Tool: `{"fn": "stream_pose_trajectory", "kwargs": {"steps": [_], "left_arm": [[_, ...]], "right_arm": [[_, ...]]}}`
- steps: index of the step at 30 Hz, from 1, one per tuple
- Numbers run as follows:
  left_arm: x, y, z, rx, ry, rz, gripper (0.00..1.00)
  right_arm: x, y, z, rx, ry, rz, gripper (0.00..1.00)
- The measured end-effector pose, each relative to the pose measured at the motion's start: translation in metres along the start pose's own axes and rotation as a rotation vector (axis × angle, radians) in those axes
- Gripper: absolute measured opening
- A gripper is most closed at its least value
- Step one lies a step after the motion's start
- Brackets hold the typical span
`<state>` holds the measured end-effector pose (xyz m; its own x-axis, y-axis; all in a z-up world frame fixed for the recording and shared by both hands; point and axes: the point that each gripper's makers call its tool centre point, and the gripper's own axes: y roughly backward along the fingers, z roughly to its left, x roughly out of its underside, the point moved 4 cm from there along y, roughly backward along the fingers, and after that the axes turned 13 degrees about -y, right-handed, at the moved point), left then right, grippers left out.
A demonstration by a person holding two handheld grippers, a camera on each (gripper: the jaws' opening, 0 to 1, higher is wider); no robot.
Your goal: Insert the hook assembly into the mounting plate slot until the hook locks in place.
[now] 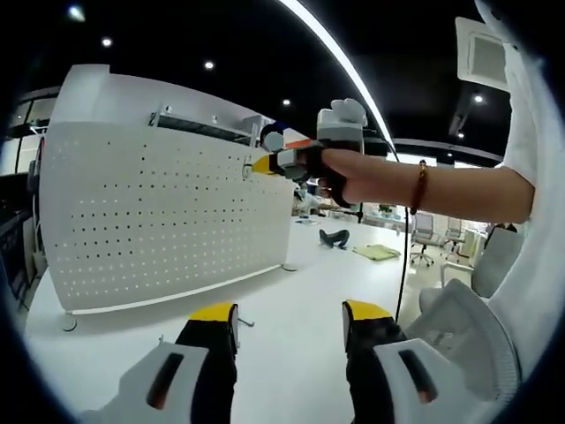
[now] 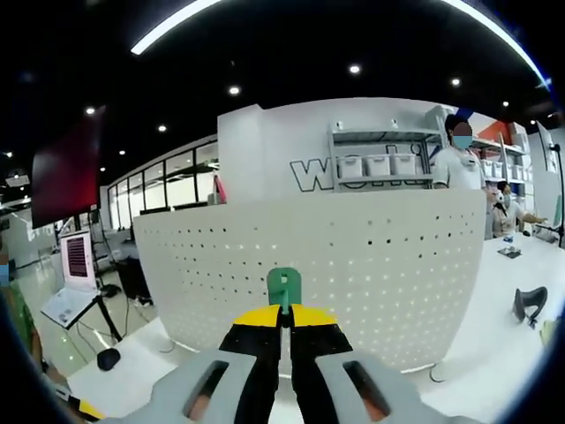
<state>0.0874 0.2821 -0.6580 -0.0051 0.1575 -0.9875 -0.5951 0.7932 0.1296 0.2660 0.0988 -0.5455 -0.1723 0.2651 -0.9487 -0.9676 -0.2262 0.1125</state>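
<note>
White tabletop (image 1: 291, 300), office behind; left gripper (image 1: 291, 318) low, jaws apart, empty, well back from pegboard (image 1: 159, 221); right gripper (image 2: 284, 316) nearer, jaws clamped on green hook (image 2: 284, 287), hook upright, pegboard face (image 2: 353, 265) straight ahead.

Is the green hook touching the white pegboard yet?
Cannot tell. In the right gripper view the green hook, pinched in the right gripper, overlaps the pegboard; no gap or contact shows plainly.
</note>
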Motion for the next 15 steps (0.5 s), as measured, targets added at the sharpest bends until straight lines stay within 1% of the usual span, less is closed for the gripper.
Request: {"fn": "stream_pose_trajectory", "kwargs": {"steps": [3, 7, 15], "left_arm": [[-0.001, 0.000, 0.002, -0.005, 0.005, -0.007, 0.49], [0.001, -0.001, 0.002, 0.002, 0.004, -0.001, 0.50], [0.001, -0.002, 0.005, 0.003, -0.001, 0.006, 0.51]], "right_arm": [[-0.004, -0.003, -0.006, 0.012, 0.002, -0.006, 0.01], [-0.009, -0.008, -0.013, 0.024, -0.003, -0.006, 0.01], [-0.018, -0.017, -0.019, 0.035, 0.012, -0.010, 0.01]]}}
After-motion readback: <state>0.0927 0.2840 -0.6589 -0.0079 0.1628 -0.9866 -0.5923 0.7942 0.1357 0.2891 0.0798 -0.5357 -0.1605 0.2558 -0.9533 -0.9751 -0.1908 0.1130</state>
